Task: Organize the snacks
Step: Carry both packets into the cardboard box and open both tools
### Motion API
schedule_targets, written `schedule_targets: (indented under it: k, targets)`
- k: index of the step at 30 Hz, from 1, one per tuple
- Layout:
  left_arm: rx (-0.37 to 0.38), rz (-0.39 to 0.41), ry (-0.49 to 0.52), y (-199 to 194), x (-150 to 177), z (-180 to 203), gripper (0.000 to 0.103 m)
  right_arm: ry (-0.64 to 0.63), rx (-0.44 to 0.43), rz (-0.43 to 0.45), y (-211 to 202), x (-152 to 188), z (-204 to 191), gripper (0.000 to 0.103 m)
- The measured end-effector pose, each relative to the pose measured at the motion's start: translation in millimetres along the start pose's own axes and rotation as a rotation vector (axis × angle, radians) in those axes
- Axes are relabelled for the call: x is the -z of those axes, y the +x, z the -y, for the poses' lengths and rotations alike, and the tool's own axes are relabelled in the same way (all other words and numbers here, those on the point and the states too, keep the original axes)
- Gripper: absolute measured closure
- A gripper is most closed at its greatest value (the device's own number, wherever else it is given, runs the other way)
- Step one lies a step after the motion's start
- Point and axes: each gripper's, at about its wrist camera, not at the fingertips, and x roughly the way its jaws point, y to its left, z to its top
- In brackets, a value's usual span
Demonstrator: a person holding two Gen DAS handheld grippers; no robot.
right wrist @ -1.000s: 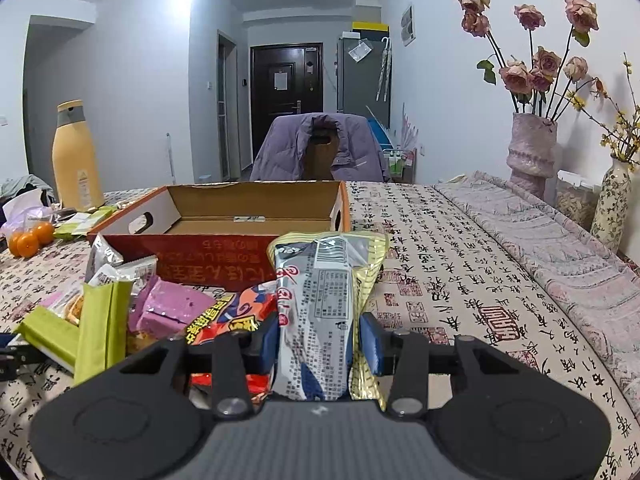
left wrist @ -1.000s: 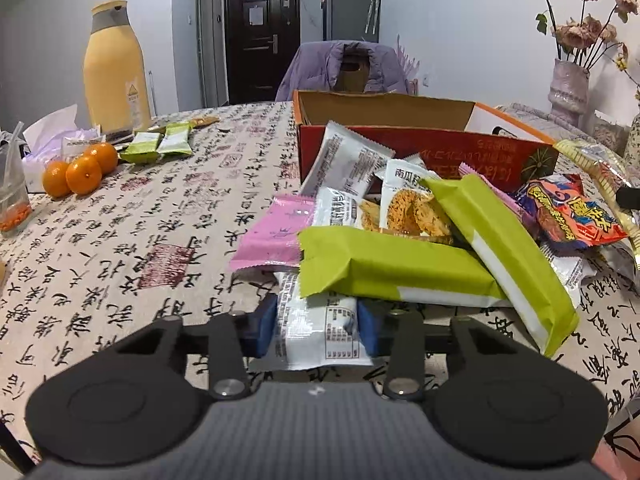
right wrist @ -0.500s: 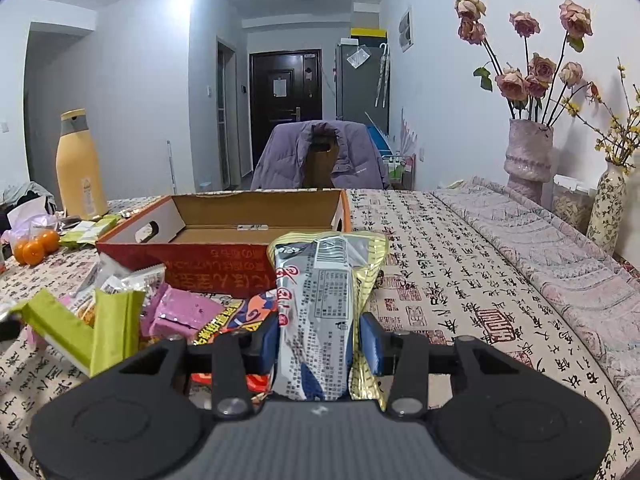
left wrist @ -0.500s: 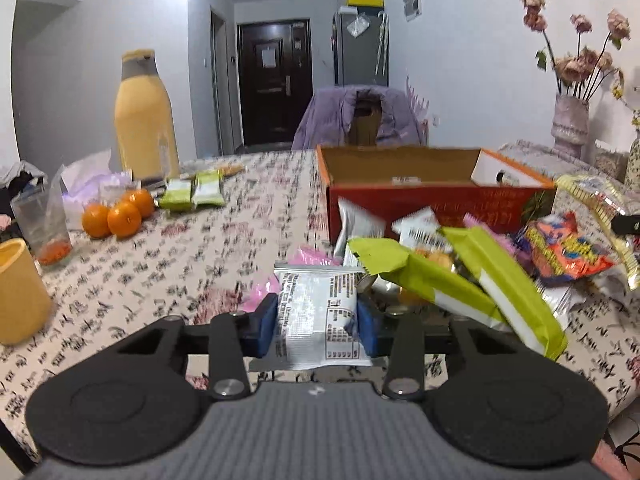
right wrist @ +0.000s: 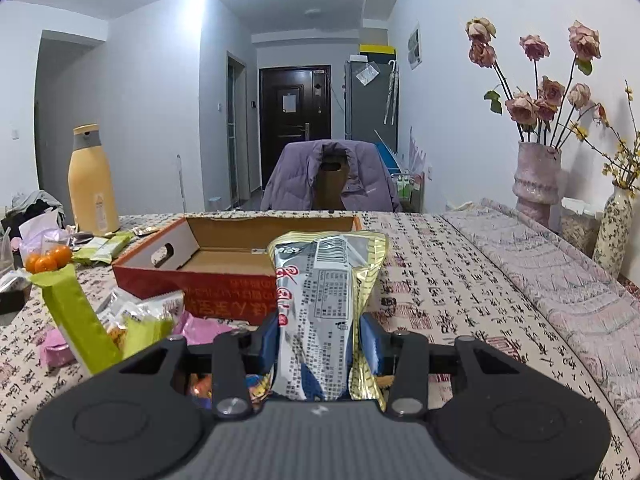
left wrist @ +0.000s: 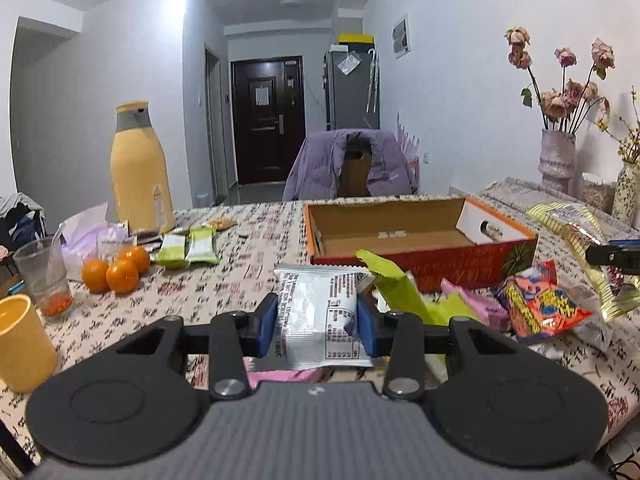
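My left gripper [left wrist: 318, 326] is shut on a silver snack packet [left wrist: 320, 312] and holds it above the table, short of the open red cardboard box [left wrist: 420, 256]. My right gripper [right wrist: 320, 344] is shut on a gold and silver snack bag [right wrist: 324, 300], held upright in front of the same box [right wrist: 224, 296]. The box looks empty inside. A pile of snacks lies before it: green packets [left wrist: 396, 284], a pink packet [left wrist: 476, 304] and a red-orange bag [left wrist: 536, 308]. The right gripper and its gold bag [left wrist: 576, 236] show at the right edge of the left wrist view.
Three oranges [left wrist: 116, 270], two small green packets [left wrist: 188, 246], a glass [left wrist: 42, 276], a yellow cup [left wrist: 22, 354] and a tall yellow bottle [left wrist: 138, 176] stand on the table's left. Flower vases [right wrist: 538, 184] stand at the right. A chair with a purple jacket [right wrist: 332, 180] stands behind the table.
My left gripper has lifted the silver packet out from under the green packets and risen. My right gripper has risen a little with its bag.
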Motion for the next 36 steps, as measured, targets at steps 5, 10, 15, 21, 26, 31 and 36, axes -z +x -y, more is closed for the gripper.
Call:
schedule_targets:
  k: [5,10,15,21,26,31,36]
  targets:
    - [0.001,0.030,0.005,3,-13,3,0.061,0.000,-0.012,0.012,5,-8,-2,0.061]
    - [0.008,0.058,0.017,10,-29,10,0.061,-0.002,-0.026,0.021,14,-19,-6,0.061]
    - [0.018,0.060,0.024,26,-43,19,0.061,0.002,-0.042,0.023,27,-31,-9,0.061]
    - [0.033,0.059,0.027,54,-63,31,0.061,-0.005,-0.051,0.024,52,-51,-13,0.061]
    - [0.036,0.040,0.022,89,-82,42,0.061,0.011,-0.061,0.015,81,-73,-13,0.061]
    - [0.028,-0.009,0.008,133,-99,50,0.061,0.038,-0.062,-0.015,120,-94,-14,0.061]
    - [-0.001,-0.069,-0.003,180,-108,54,0.061,0.052,-0.060,-0.085,165,-107,-15,0.061]
